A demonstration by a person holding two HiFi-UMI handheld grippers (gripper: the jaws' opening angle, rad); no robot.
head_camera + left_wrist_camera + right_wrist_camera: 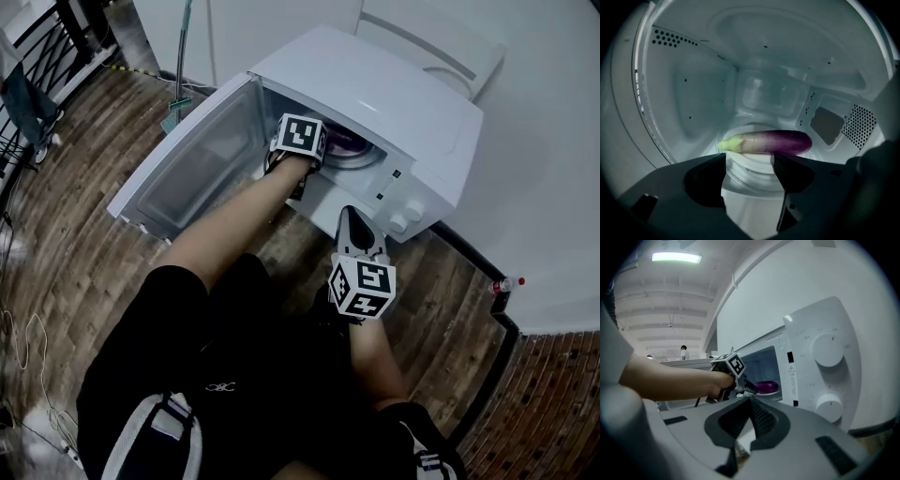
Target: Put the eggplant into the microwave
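The eggplant (768, 142), purple with a pale green stem end, lies crosswise on the glass turntable (754, 178) inside the white microwave (375, 94). My left gripper (750, 161) is inside the cavity just in front of the eggplant. Its jaws stand open and apart from the eggplant, with nothing between them. In the head view the left gripper (314, 155) reaches through the open doorway, and a bit of the eggplant (342, 145) shows beyond it. My right gripper (751, 401) hangs shut and empty outside, in front of the control panel (828, 350). The right gripper view also shows the eggplant (765, 386).
The microwave sits on a wooden floor with its door (187, 169) swung wide open to the left. Two white dials (403, 217) are on its front right. A white wall and a black baseboard (497, 319) run along the right. Cables lie at the far left.
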